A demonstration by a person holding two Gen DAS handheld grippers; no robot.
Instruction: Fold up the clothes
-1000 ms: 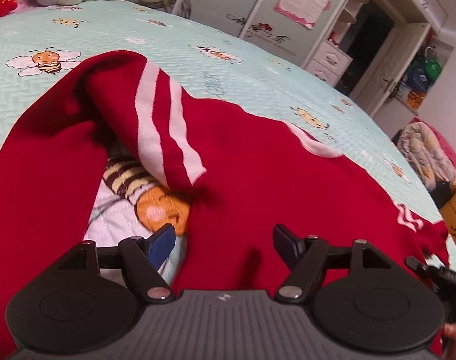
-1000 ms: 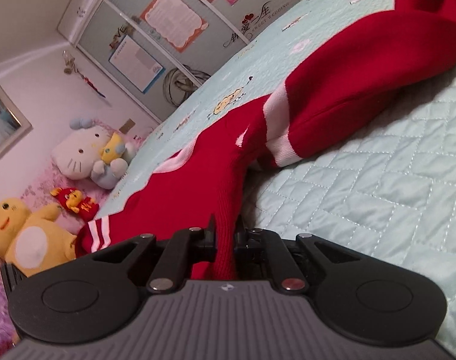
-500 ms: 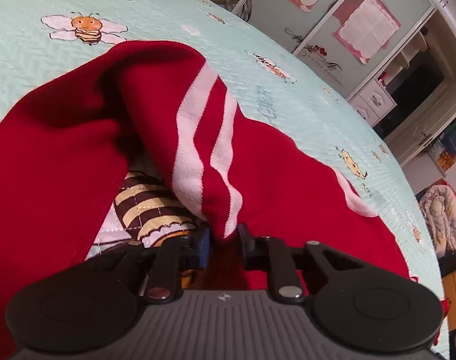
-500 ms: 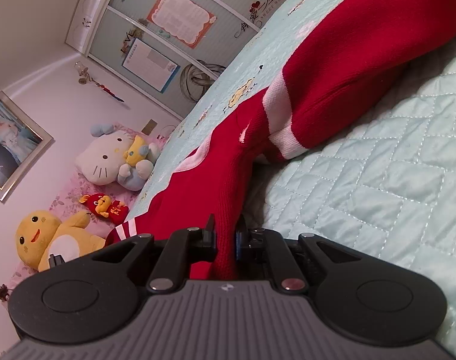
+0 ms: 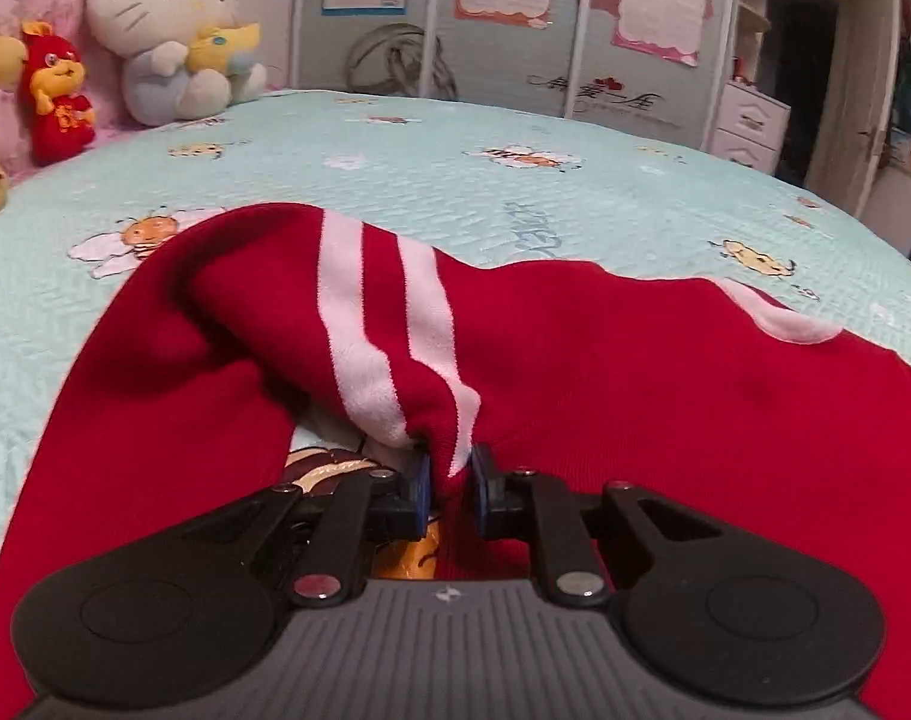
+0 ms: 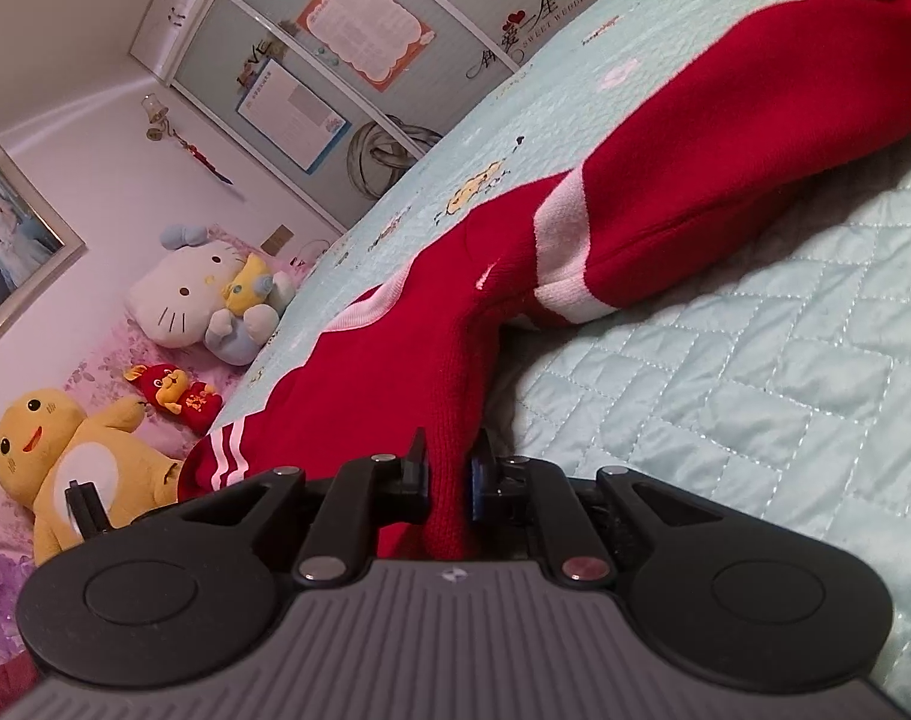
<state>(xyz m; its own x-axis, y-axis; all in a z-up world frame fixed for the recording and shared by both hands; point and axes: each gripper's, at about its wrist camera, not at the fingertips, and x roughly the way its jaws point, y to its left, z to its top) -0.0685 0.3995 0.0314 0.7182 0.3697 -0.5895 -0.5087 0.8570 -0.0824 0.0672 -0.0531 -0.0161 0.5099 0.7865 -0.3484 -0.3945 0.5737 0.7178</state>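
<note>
My left gripper (image 5: 449, 492) had just been closing and pinched the striped cuff (image 5: 395, 354) of the red sweater (image 5: 635, 372), which lay spread on the bee-print quilt (image 5: 455, 180); my right gripper (image 6: 449, 480) clamped a red fold of the same sweater (image 6: 395, 372), raised off the quilt (image 6: 755, 390)

Deep red knit sweater (image 5: 605, 372) with two white cuff stripes (image 5: 389, 330) and white neckline trim, lying on pale mint quilted bedspread (image 5: 455, 180) printed with yellow-and-brown bees; beyond the bedspread, white cat plush (image 5: 167, 24), yellow plush (image 6: 53, 468), red-and-gold doll (image 5: 56, 96).
</note>
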